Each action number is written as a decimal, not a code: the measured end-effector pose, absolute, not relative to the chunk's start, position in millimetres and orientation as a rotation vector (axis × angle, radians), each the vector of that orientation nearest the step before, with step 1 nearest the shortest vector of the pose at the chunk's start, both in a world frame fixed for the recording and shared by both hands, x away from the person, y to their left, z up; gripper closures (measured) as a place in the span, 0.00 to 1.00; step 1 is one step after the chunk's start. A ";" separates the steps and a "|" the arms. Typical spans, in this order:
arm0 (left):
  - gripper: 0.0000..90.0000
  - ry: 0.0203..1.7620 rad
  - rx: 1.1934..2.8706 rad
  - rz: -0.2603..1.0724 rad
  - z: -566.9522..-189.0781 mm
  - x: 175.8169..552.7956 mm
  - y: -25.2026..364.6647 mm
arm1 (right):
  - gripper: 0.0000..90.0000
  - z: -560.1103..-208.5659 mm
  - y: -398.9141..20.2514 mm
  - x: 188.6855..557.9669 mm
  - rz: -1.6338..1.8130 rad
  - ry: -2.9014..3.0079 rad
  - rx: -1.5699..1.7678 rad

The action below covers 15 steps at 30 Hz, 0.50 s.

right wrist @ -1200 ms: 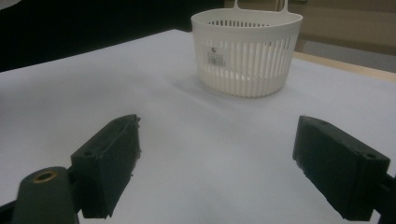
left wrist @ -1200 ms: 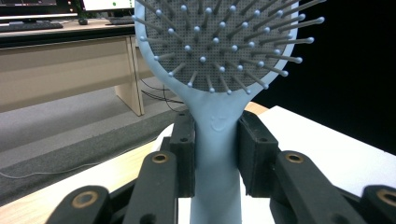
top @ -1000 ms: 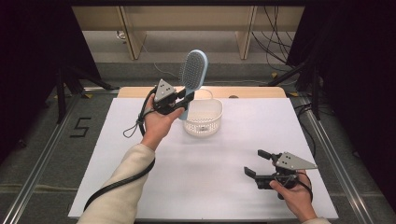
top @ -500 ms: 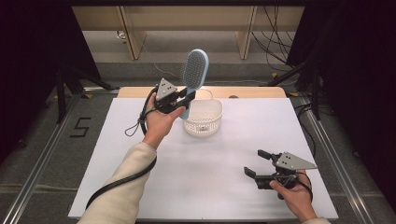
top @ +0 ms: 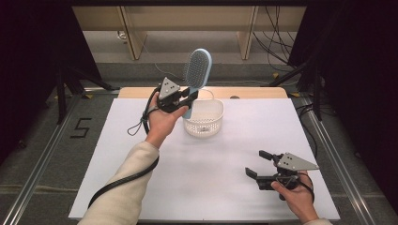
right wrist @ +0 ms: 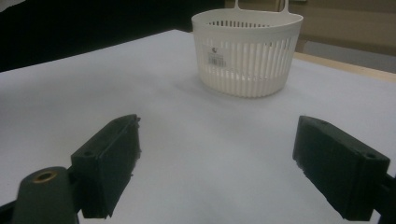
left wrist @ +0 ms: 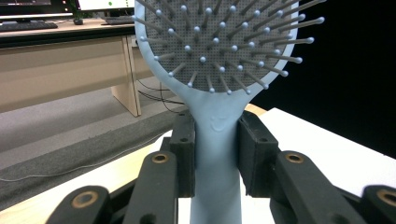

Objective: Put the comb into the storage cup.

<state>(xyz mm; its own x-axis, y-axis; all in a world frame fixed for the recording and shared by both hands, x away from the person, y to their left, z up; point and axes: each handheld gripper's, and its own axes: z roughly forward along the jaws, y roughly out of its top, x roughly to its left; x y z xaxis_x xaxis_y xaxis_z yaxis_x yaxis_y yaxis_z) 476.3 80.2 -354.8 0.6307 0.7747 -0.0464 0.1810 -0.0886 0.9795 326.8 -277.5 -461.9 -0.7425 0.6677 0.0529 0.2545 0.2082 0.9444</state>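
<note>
A lab recording station: a white table [top: 141, 187] framed by aluminium rails [top: 33, 178], black curtains [top: 33, 42] beside it, desks with monitors [left wrist: 28, 3] behind.

The basket [top: 203, 117] stands on the bench [top: 141, 187], toward its far edge near the middle. The brush [top: 196, 75] rises upright just left of the basket, its handle in the left claw [top: 186, 97]. The right claw [top: 257, 164] sits near the bench's near right corner, well apart from the basket.
</note>
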 end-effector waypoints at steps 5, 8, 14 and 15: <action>0.78 0.805 1.621 0.596 -354.6 477.6 78.8 | 0.17 -461.5 -277.4 326.6 1.551 2.119 0.859; 0.77 0.804 1.625 0.597 -354.5 478.7 78.0 | 0.17 -461.5 -277.3 326.7 1.551 2.119 0.858; 0.78 0.803 1.627 0.593 -354.9 479.4 75.2 | 0.17 -461.4 -277.7 326.8 1.555 2.117 0.857; 0.77 0.802 1.628 0.592 -355.0 479.7 74.9 | 0.17 -461.4 -277.6 326.7 1.556 2.116 0.857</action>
